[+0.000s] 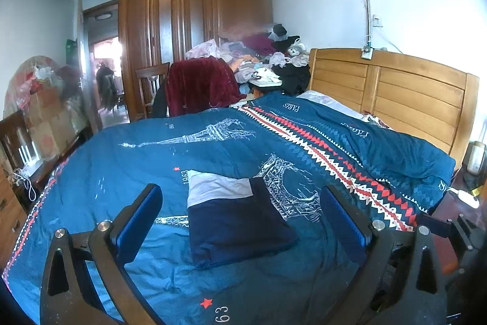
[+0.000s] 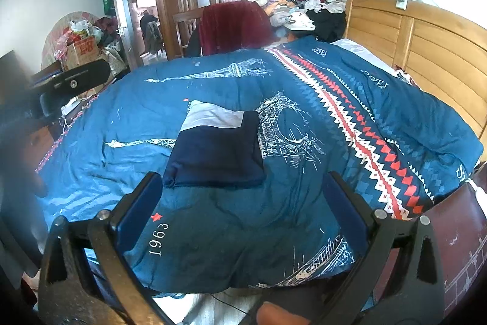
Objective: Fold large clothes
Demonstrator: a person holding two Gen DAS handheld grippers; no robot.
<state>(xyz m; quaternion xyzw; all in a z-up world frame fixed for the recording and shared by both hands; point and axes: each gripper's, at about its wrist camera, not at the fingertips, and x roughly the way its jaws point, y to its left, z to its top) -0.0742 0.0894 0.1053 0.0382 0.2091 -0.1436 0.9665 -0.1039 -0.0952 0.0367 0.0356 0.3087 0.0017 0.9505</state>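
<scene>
A folded garment (image 1: 234, 218), navy with a pale grey band along its far edge, lies flat on the blue patterned bedspread (image 1: 127, 166). My left gripper (image 1: 243, 221) hovers open just above and in front of it, blue pads wide apart, nothing between them. In the right wrist view the same folded garment (image 2: 216, 148) lies farther ahead on the bedspread (image 2: 304, 178). My right gripper (image 2: 243, 203) is open near the bed's front edge, empty. The left gripper's black body (image 2: 73, 81) shows at the left of that view.
A wooden headboard (image 1: 395, 93) stands at the right. Behind the bed, a chair draped with a maroon cloth (image 1: 197, 84) and a heap of loose clothes (image 1: 261, 57) sit before a tall wardrobe (image 1: 188, 29). Cluttered boxes (image 2: 82, 47) stand left; a nightstand (image 1: 465, 197) is right.
</scene>
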